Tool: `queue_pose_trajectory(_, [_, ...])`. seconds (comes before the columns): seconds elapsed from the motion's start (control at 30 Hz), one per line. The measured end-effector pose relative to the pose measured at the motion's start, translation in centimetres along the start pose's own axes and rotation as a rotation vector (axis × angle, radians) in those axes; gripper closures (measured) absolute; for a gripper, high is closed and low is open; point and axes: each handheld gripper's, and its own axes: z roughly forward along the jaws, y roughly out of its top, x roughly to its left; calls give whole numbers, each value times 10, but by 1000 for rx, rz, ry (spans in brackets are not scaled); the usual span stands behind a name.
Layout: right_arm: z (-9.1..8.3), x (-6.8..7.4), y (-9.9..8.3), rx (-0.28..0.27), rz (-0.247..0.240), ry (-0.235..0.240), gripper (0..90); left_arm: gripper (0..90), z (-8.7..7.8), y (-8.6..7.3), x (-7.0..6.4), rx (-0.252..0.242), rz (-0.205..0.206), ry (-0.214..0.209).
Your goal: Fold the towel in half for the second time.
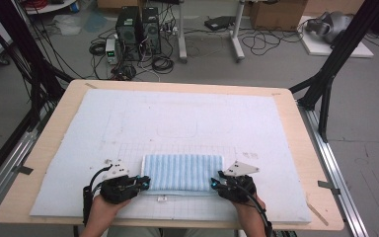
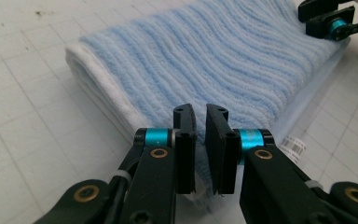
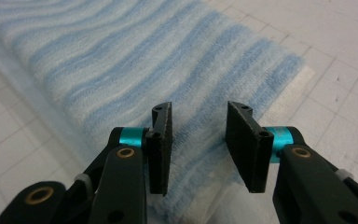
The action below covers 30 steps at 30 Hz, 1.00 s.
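Towel: a folded blue-and-white striped towel (image 1: 183, 171) lies flat on the white gridded mat (image 1: 177, 123) covering the bench (image 1: 54, 128), near the person's edge, midway between the two grippers.
Left gripper: the left gripper (image 2: 200, 135) sits at the towel's left end; its fingers (image 2: 185, 140) are nearly closed, a thin gap left, pinching the towel's edge.
Right gripper: the right gripper (image 3: 199, 140) sits at the towel's right end; its fingers (image 3: 161, 140) stand clearly apart over the cloth, gripping nothing.
Label: a small white tag (image 2: 292, 145) lies beside the towel's near edge.
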Motion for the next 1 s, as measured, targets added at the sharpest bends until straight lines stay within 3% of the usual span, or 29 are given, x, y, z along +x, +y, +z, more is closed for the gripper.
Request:
queue_pose_trajectory(0.2, [-6,4,-9,-10,-20,22,621,858,-5,-7,-3,3,20,-16])
queue_pose_trajectory(0.3, [-9,4,-8,0,-22,40,610,820,-7,-3,-2,-12,23,-22])
queue_pose_trajectory(0.37, [-13,3,-4,-18,-29,43,574,759,-9,4,2,-52,20,-17])
queue_pose_trajectory(0.5, [-17,-4,8,-108,-11,22,545,645,-11,15,11,-159,29,8])
queue_pose_trajectory(0.57, [-13,-8,15,-113,-12,-6,571,649,-8,21,18,-206,54,29])
queue_pose_trajectory(0.63, [-5,-14,20,-101,6,-40,640,735,-2,27,24,-241,81,67])
queue_pose_trajectory(0.73, [11,-23,25,-84,46,-49,701,758,10,32,32,-213,39,93])
queue_pose_trajectory(0.87, [28,-28,23,-7,60,-70,713,777,25,32,39,-125,-12,122])
queue_pose_trajectory(0.97, [25,-28,19,-12,60,-74,703,797,32,31,37,-43,8,143])
queue_pose_trajectory(1.0, [24,-29,18,-13,58,-74,696,798,33,31,36,-36,22,155])
